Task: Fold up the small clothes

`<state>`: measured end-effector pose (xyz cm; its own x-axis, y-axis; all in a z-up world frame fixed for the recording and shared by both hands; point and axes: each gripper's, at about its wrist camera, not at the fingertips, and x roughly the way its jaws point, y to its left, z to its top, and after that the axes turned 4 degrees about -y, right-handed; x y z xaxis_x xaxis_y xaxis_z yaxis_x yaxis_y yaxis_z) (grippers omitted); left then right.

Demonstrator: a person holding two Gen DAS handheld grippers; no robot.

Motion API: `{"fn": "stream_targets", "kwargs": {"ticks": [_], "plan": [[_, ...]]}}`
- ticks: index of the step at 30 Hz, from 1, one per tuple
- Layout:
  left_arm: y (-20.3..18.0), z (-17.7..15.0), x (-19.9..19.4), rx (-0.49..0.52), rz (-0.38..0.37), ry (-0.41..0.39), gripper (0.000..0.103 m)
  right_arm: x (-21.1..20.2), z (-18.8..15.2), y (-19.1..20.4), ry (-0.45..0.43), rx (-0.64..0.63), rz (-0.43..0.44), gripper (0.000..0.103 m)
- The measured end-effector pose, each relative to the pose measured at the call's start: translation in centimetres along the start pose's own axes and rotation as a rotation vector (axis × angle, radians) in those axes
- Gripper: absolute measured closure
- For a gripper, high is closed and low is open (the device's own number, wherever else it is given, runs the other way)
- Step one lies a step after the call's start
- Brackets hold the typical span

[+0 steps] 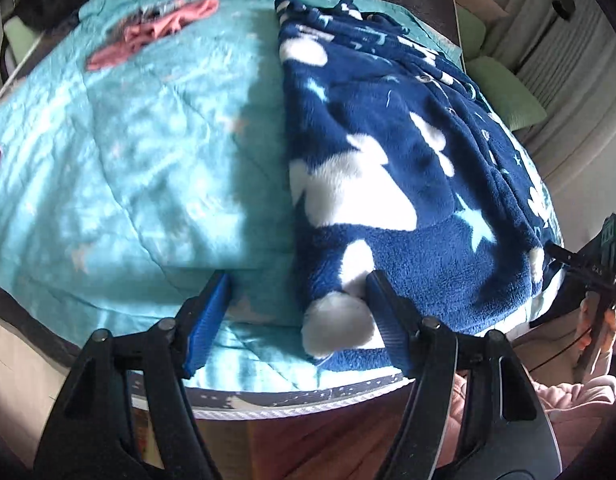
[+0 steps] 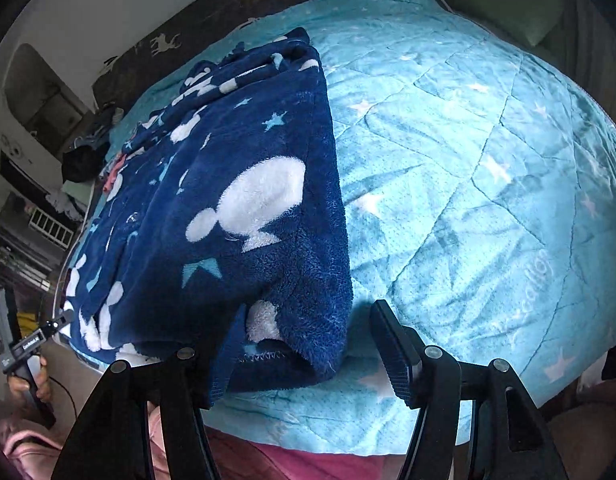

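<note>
On the bed's teal star-print quilt [image 1: 148, 160], a navy fleece garment [image 1: 388, 152] with white and pale-blue shapes is laid lengthwise, folded, near edge at the bed's edge. Left claw [image 1: 298, 312] is seen released, jaws wide; the garment's near-left corner sits between them, touching the right finger [image 1: 392, 320]. Right claw [image 2: 308, 344] is also spread wide, the garment's near-right corner [image 2: 292, 344] draped against its left finger. Nothing is gripped. A crumpled pink garment [image 1: 156, 32] is seen far back on the quilt, well apart.
</note>
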<state>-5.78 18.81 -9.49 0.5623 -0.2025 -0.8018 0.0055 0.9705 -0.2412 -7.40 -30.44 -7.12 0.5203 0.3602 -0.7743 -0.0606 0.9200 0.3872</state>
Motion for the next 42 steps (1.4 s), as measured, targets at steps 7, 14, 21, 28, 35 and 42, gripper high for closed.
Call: {"fn": "stream_targets", "kwargs": {"ticks": [7,14,21,28,35,42], "plan": [[-1.2,-0.3,-0.8,0.054,-0.057,0.02,0.084,1.5,1.0,1.7,0.022,-0.023,-0.02,0.035],[-1.0,-0.8,-0.8,0.032,-0.079,0.045,0.07,3.2,1.5,2.9,0.03,-0.02,0.011,0.035],[-1.6,-0.9,0.8,0.034,-0.145,0.077,0.037,3.2,1.3,2.3,-0.033,0.007,0.037,0.029],[-4.8,-0.7,2.1,0.149,-0.112,0.101,0.004,3.2,0.8,2.9,-0.105,-0.036,0.069,0.028],[-1.8,0.6,1.3,-0.034,-0.116,0.069,0.052,3.1,1.0,1.4,-0.051,0.062,0.157,0.041],[-1.0,0.5,0.5,-0.127,-0.158,0.063,0.089,3.9,1.4,1.1,-0.008,0.128,0.222,0.085]]}}
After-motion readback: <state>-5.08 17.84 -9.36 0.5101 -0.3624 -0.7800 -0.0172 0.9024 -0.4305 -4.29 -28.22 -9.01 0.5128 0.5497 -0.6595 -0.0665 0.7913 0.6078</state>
